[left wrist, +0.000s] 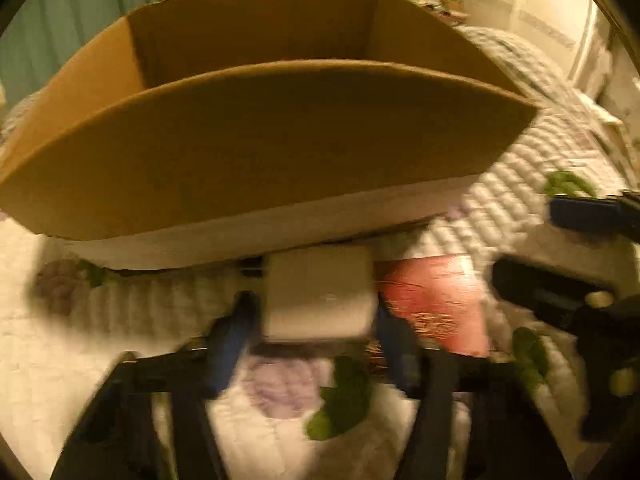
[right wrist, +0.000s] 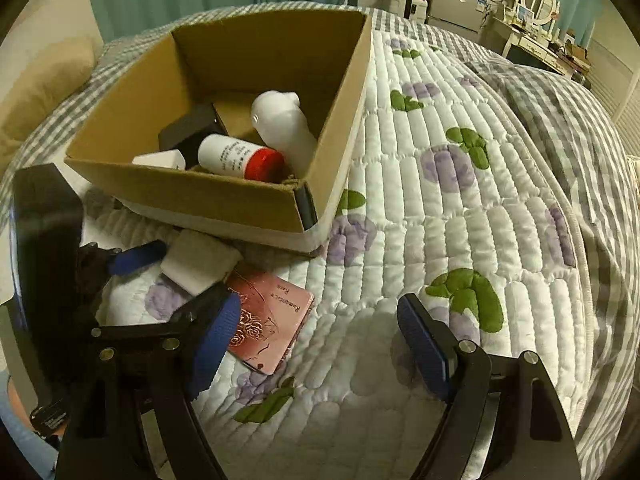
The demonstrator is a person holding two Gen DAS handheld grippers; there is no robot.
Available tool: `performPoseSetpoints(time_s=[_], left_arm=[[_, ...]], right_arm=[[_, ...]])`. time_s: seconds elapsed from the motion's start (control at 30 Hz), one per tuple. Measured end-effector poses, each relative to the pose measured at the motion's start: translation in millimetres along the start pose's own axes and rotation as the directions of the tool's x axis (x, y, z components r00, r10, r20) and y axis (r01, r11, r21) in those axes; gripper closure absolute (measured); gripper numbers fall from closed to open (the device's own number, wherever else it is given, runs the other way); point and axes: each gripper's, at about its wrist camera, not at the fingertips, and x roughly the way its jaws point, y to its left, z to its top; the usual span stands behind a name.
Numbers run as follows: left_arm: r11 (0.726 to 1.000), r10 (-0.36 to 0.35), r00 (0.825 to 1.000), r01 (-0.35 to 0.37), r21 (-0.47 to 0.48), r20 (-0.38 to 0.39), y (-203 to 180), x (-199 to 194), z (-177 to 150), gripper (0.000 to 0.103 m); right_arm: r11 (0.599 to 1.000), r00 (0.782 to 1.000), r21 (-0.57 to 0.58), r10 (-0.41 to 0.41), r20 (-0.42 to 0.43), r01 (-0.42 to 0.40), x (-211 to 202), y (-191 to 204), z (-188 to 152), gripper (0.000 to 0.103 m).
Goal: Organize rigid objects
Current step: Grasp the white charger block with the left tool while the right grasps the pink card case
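A: What did the left gripper [left wrist: 318, 316] have?

B: Its jaws were closed on a small white box [left wrist: 318, 294], one blue pad pressed to each side. The box sat between the jaws, just short of the cardboard box [left wrist: 256, 152], whose near wall rose straight ahead of the fingertips. That view was blurred, so I couldn't read any print on the white box.

A: And the right gripper [right wrist: 316, 344]?

B: Its jaws stood wide apart with nothing between them but the quilted bed cover [right wrist: 460, 220]. A pink booklet [right wrist: 268, 320] lay flat on the cover just ahead of its left finger, touching or nearly touching the blue pad.

A: Where was the white box from that side?

B: Beyond the left finger and further left, with the other gripper's blue pads on both sides of it, and the booklet just beside it. It looked raised off the cover, though I couldn't be sure.

A: What was in the cardboard box?

B: Ahead of the open jaws and to the left, it held a white bottle with a red cap [right wrist: 240, 158] lying on its side, a larger white bottle [right wrist: 284, 124] leaning behind that, a black item [right wrist: 188, 132] and a white carton [right wrist: 160, 159] near the front wall.
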Motion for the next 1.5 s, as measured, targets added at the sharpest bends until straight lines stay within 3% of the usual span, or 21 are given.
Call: performPoseSetpoints(time_s=[0.37, 0.53, 0.7, 0.87, 1.0, 1.17, 1.27, 1.5], left_arm=[[0.995, 0.102, 0.994, -0.102, -0.007, 0.043, 17, -52, -24, 0.052], [0.987, 0.158, 0.986, -0.156, -0.036, 0.053, 34, -69, -29, 0.052], [0.984, 0.172, 0.982, -0.168, -0.060, 0.074, 52, -80, -24, 0.052], [0.982, 0.176, 0.982, -0.171, -0.075, 0.064, 59, -74, -20, 0.052], [0.982, 0.174, 0.983, -0.169, -0.087, 0.053, 63, -69, -20, 0.052], [0.983, 0.164, 0.985, -0.158, -0.090, 0.057, 63, -71, -22, 0.052], [0.984, 0.155, 0.985, -0.148, -0.096, 0.077, 65, -76, -21, 0.052], [0.983, 0.161, 0.981, -0.150, -0.101, 0.108, 72, -90, -19, 0.052]], right_arm=[[0.996, 0.999, -0.089, -0.006, -0.048, 0.002, 8, 17, -1, 0.022], [0.985, 0.995, -0.172, -0.002, -0.101, -0.016, 16, 41, 1, 0.013], [0.990, 0.987, -0.141, -0.003, -0.162, -0.020, 32, 54, 12, 0.008], [0.996, 0.960, -0.083, -0.035, -0.278, 0.013, 66, 61, 18, 0.007], [0.998, 0.950, -0.052, -0.058, -0.308, 0.044, 83, 64, 22, 0.006], [0.998, 0.965, -0.027, -0.068, -0.251, 0.064, 88, 67, 27, 0.009], [0.998, 0.976, -0.031, -0.053, -0.211, 0.048, 77, 73, 24, 0.023], [0.996, 0.992, -0.085, -0.038, -0.120, 0.028, 49, 92, 23, 0.025]])
